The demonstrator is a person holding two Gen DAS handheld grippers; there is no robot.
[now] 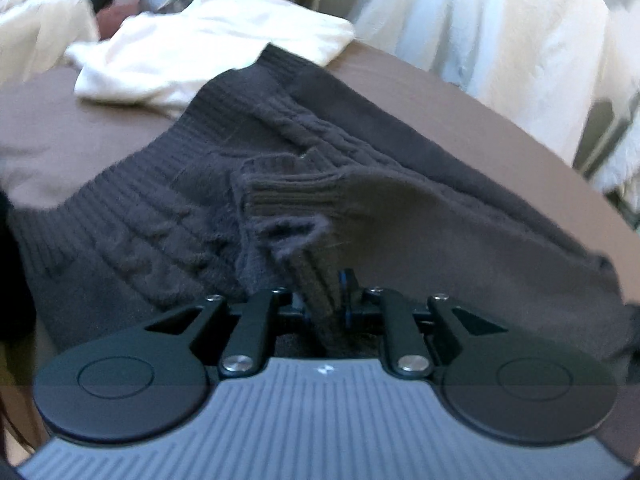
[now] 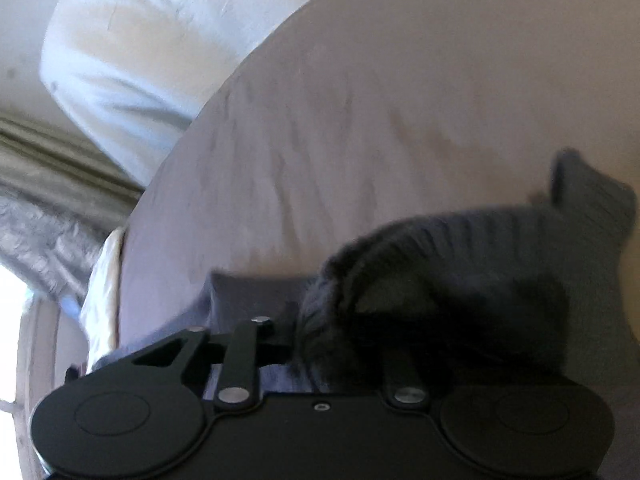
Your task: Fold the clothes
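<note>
A cream garment (image 1: 208, 48) lies upper left on the round table (image 1: 460, 120). The dark cable-knit sweater (image 1: 200, 184) fills mid-frame, its ribbed cuff clenched in the left gripper (image 1: 320, 300). The right gripper (image 2: 332, 344) is seemingly clamped on knit, though buried.

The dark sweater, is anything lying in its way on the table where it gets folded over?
The cream garment lies on the table just past the dark knit sweater, with the sweater's ribbed hem overlapping its near edge. The left gripper already grips a ribbed fold.

The right gripper (image 2: 320, 344) pinches a dark knit sweater (image 2: 460, 280) above a round table (image 2: 360, 100). The picture is blurry.
</note>
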